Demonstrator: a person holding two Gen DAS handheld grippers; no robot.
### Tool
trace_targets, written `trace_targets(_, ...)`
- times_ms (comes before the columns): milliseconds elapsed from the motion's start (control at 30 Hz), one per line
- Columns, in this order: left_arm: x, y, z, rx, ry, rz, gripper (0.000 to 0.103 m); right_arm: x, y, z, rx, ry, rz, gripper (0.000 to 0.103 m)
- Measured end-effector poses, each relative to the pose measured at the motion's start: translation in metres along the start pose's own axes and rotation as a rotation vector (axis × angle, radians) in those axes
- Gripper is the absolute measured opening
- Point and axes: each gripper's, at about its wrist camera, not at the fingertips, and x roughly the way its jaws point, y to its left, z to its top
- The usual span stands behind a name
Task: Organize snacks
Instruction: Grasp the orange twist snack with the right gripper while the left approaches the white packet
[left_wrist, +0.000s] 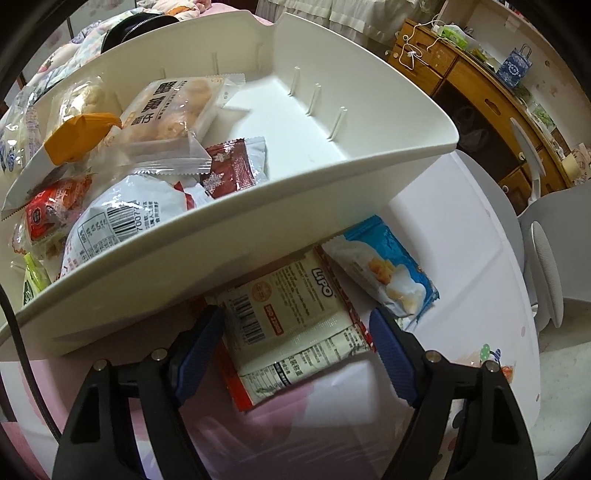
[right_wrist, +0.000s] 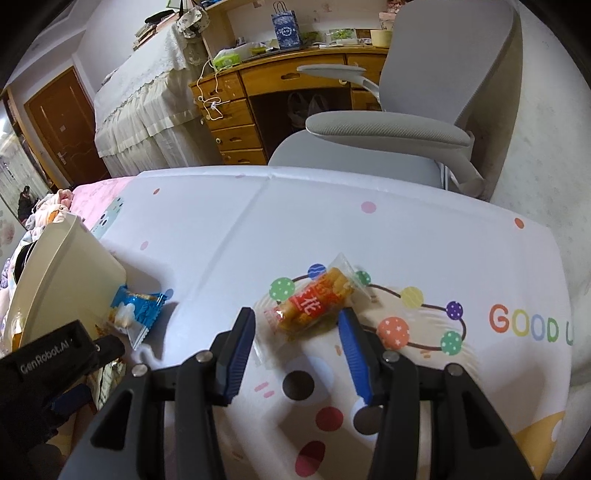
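I have the left gripper (left_wrist: 297, 328) pointed steeply down at a cream wafer packet (left_wrist: 291, 321) that lies flat on the table, half tucked under the front wall of the white bin (left_wrist: 221, 236); the jaws stand wide, one on each side of the packet, and as far as I can tell the pads are not pressing on it. A blue packet (left_wrist: 384, 273) lies just beside it, its edge overlapping the wafer packet's far corner. The bin already holds a heap of other wrapped snacks. My right gripper (right_wrist: 295, 321) hovers over an orange packet of sticks (right_wrist: 314, 302) out on the patterned tablecloth (right_wrist: 369, 229), well apart from the bin; its jaws are open with the packet's near end between them, and I can't tell if the right pad touches the wrapper. I judge all of these light, with slick, crinkly film that slides easily, and the contents brittle, so a hard squeeze would crush them. I would take each across its narrow width at the middle, where the filling gives the pads something firm, not by the thin sealed ends.
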Motion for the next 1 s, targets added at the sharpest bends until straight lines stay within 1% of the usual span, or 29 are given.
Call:
trace_targets(133, 0.003, -0.002, 0.002, 0.011, -0.017, 0.021, 0.071, 0.001, 0.000, 0.003, 0.014, 0.008, -0.017, 0.048)
trace_targets(200, 0.004, -0.001, 0.003, 0.010, -0.017, 0.026, 0.065, 0.000, -0.001, 0.005, 0.041, 0.010, -0.007, 0.048)
trace_targets(267, 0.002, 0.002, 0.003, 0.016, -0.022, 0.025, 0.060, -0.001, -0.002, 0.007, 0.049, 0.006, -0.016, 0.049)
trace_targets(367, -0.001, 0.003, 0.002, 0.026, -0.021, 0.008, 0.056, -0.003, -0.002, 0.009, 0.060, 0.005, -0.038, 0.053)
trace_targets(433, -0.002, 0.005, 0.002, 0.038, -0.009, 0.000, 0.055, -0.004, -0.002, 0.011, 0.073, 0.008, -0.058, 0.055)
trace_targets(533, -0.003, 0.007, 0.003, 0.064, 0.011, -0.010, 0.054, 0.000, -0.003, 0.016, 0.086, 0.022, -0.098, 0.055)
trace_targets(667, -0.005, 0.012, 0.004, 0.092, 0.043, -0.019, 0.051, 0.008, -0.007, 0.018, 0.107, 0.060, -0.146, 0.055)
trace_targets(700, -0.006, 0.014, 0.005, 0.099, 0.050, -0.022, 0.051, 0.007, -0.007, 0.018, 0.108, 0.054, -0.155, 0.054)
trace_targets(733, -0.006, 0.015, 0.005, 0.107, 0.059, -0.025, 0.051, 0.007, -0.007, 0.018, 0.113, 0.057, -0.162, 0.047)
trace_targets(767, -0.007, 0.017, 0.005, 0.112, 0.065, -0.028, 0.051, 0.007, -0.007, 0.018, 0.119, 0.059, -0.175, 0.042)
trace_targets(800, -0.007, 0.018, 0.006, 0.118, 0.070, -0.031, 0.050, 0.007, -0.008, 0.018, 0.123, 0.062, -0.182, 0.032)
trace_targets(833, -0.007, 0.018, 0.007, 0.124, 0.075, -0.036, 0.050, 0.006, -0.009, 0.018, 0.129, 0.066, -0.188, 0.025)
trace_targets(867, -0.007, 0.019, 0.008, 0.129, 0.080, -0.039, 0.050, 0.005, -0.010, 0.018, 0.133, 0.070, -0.189, 0.023)
trace_targets(1000, -0.007, 0.023, 0.011, 0.153, 0.112, -0.053, 0.049, 0.000, -0.013, 0.015, 0.144, 0.075, -0.197, 0.022)
